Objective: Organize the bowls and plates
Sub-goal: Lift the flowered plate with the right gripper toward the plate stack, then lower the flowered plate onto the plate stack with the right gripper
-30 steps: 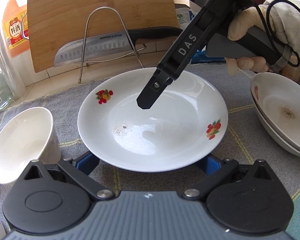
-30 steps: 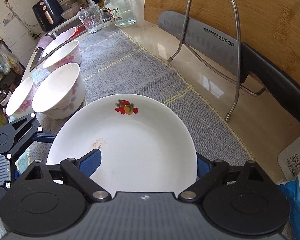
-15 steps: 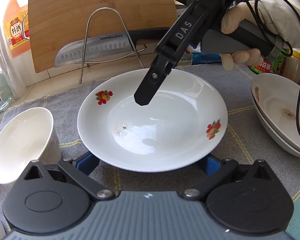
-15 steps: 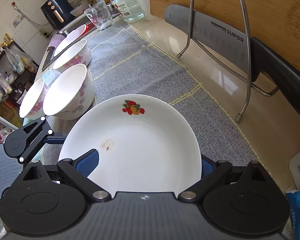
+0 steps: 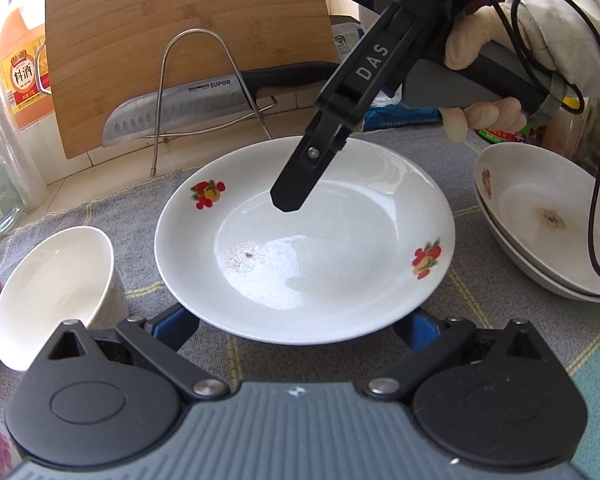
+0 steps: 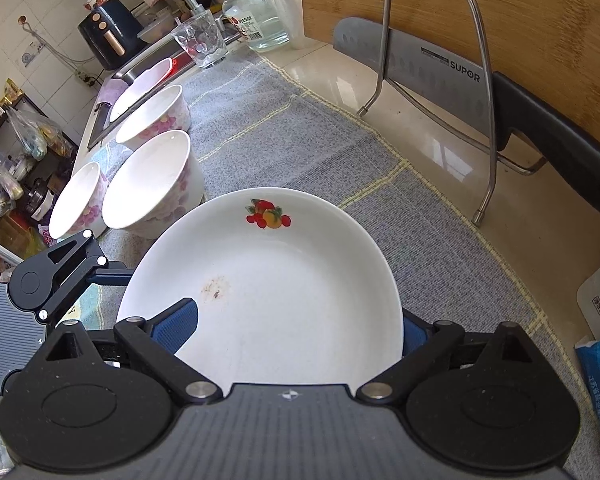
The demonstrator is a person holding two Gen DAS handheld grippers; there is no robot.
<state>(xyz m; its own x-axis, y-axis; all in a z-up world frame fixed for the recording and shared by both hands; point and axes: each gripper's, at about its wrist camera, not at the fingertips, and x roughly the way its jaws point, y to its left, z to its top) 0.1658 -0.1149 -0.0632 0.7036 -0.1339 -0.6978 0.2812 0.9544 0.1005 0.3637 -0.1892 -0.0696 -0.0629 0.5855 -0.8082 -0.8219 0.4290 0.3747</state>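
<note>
The left gripper is seen with its jaws spread wide, the near rim of the white plate lying between the blue pads, apart from them. The plate rests on a grey mat, fruit prints on its rim. Above it the right gripper, lettered "DAS", is held by a gloved hand, its jaws likewise wide apart. Bowls are grouped beside the plate, and stacked dishes sit opposite. Behind, a knife marked "SUPOR" lies against a cutting board.

"SUPOR" on the knife; "DAS" on the right gripper.
</note>
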